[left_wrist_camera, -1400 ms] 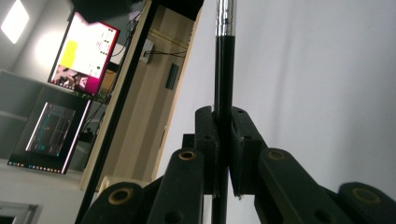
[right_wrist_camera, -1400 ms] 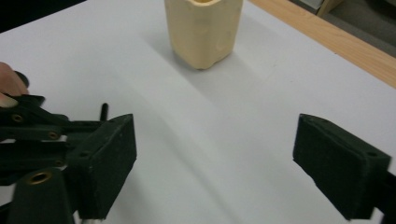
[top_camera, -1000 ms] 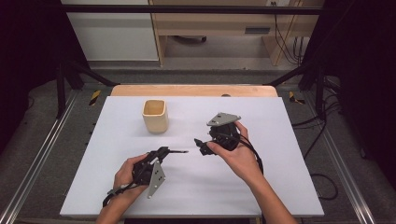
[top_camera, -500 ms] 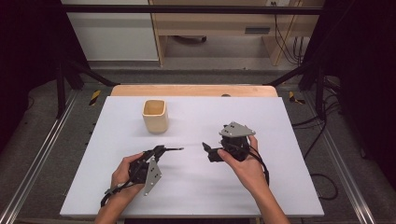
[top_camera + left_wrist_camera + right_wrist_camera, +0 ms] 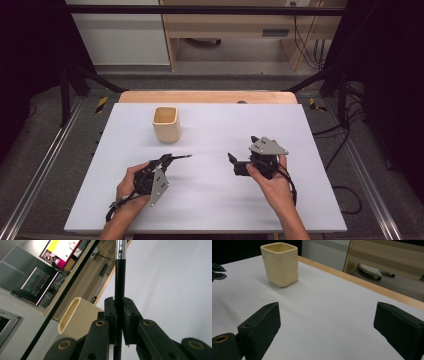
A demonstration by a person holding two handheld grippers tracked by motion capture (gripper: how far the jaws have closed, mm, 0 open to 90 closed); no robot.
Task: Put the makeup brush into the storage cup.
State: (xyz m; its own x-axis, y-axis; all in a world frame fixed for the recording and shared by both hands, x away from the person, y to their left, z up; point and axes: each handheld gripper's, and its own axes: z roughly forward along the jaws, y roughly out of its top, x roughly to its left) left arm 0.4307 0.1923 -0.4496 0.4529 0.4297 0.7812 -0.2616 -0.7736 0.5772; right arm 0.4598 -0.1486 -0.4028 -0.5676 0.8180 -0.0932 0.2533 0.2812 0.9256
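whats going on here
A person at a white table holds a gripper in each hand. The left gripper is shut on a thin black pen with a silver band, which points toward the middle of the table. The right gripper is open with nothing between its jaws, low over the table and facing the left one. A cream cup stands upright beyond the left gripper, apart from both.

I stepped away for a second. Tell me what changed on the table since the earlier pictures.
The right gripper, open and empty, moved toward the person and a little to the right, away from the cup. Nothing was picked up or let go. The left gripper kept its place, shut on the pen, and the cup stayed where it stood on the white table.
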